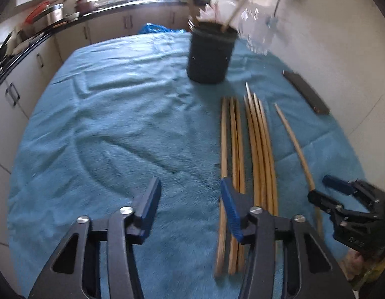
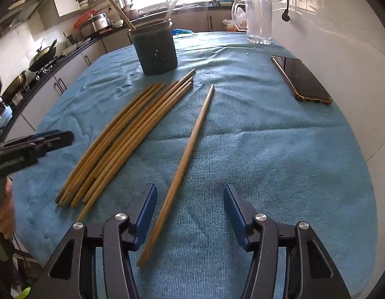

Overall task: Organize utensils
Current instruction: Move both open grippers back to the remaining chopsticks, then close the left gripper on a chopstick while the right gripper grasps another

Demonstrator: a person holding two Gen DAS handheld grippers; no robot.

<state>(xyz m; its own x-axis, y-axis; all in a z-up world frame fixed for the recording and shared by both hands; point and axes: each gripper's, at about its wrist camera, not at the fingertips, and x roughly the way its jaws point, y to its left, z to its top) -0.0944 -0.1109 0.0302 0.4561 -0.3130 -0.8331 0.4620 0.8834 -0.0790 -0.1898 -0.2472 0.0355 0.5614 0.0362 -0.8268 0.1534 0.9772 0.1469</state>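
While 1 chopstick [image 2: 117, 7] stood in the far holder [image 2: 155, 49], 7 chopsticks [image 2: 122, 139] lay unsorted, and both the left gripper [image 1: 190, 206] and the right gripper [image 2: 190, 214] gaped empty.

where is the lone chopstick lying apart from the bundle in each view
Left wrist view: the lone chopstick lies right of centre, to the right of the bundle of chopsticks, its near end by the right tongs.
Right wrist view: it runs up the centre, its near end between the open right tongs.
Shared landmark: the dark holder beyond the chopsticks on the blue towel.
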